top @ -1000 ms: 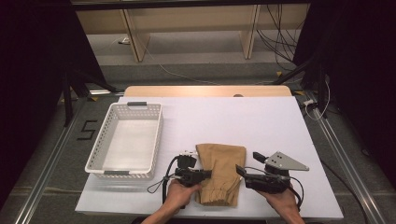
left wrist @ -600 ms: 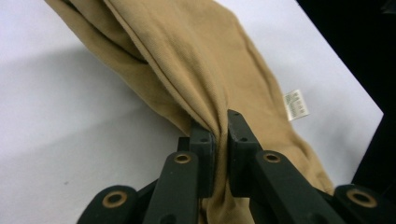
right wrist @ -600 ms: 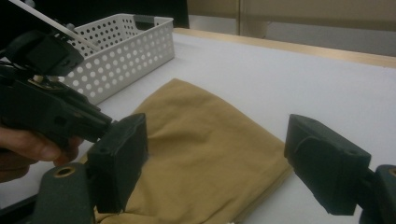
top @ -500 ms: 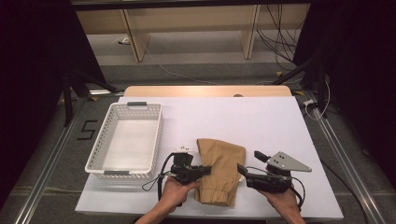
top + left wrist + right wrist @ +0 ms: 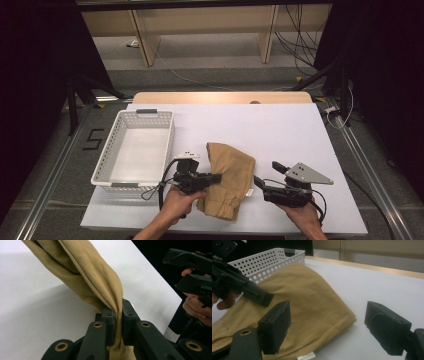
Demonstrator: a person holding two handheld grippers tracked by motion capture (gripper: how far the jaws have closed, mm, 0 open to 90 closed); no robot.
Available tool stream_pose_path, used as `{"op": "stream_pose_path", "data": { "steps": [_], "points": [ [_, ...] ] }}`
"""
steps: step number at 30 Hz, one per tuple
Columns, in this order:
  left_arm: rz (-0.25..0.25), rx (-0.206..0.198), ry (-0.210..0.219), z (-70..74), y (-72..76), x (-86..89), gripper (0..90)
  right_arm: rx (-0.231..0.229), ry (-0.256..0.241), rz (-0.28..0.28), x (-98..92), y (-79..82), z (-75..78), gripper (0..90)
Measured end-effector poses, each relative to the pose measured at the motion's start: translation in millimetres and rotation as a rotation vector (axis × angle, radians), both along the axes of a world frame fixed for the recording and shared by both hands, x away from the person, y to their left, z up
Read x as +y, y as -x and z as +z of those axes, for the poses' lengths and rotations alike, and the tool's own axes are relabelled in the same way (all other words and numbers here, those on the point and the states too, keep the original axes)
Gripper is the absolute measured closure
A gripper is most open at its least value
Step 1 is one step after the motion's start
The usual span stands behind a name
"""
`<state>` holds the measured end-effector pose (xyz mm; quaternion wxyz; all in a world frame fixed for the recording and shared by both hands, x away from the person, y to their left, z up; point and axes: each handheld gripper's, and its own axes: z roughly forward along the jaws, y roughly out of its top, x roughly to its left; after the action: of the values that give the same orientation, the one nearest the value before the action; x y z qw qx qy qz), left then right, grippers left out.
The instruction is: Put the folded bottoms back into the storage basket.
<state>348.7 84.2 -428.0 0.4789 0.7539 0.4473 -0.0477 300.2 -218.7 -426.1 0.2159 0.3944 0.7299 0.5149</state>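
A tan folded garment (image 5: 227,177) lies on the white table (image 5: 280,135) near the front edge. My left gripper (image 5: 216,177) is shut on its left edge; in the left gripper view the tan garment (image 5: 95,272) is pinched between the two jaws and lifted off the table. My right gripper (image 5: 257,181) sits just right of the cloth, open, with nothing between its jaws. In the right gripper view the tan garment (image 5: 304,297) spreads ahead of the left jaw, a small white tag (image 5: 306,356) at its near hem.
A white perforated basket (image 5: 135,150) stands empty at the table's left, close to my left hand, and the basket (image 5: 267,261) shows behind the cloth. The far and right parts of the table hold nothing. Cables trail on the floor beyond.
The left gripper has pulled the garment's left edge up and inward, bunching the cloth. The right gripper has barely moved.
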Motion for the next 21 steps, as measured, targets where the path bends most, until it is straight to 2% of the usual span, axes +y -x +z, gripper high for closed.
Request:
{"op": "stream_pose_path", "data": {
  "steps": [5, 9, 17, 21],
  "points": [
    [-0.004, -0.037, -0.013, 11.8, -0.6, 7.1, 83.1, 0.002, -0.004, -0.003, -0.6, -0.1, 0.2, 22.0],
    [0.018, -0.079, -0.022, 22.9, -2.2, 16.4, 83.0, 0.001, 0.002, -0.001, -0.4, -0.2, 0.0, 21.9],
    [0.046, -0.11, -0.005, 40.7, -8.2, 38.5, 83.0, -0.007, -0.002, -0.004, -1.0, -0.3, 0.1, 22.0],
    [0.051, -0.12, -0.012, 45.8, -10.1, 45.6, 83.0, -0.007, 0.006, -0.002, -0.5, -0.5, -0.4, 21.9]
  ]
}}
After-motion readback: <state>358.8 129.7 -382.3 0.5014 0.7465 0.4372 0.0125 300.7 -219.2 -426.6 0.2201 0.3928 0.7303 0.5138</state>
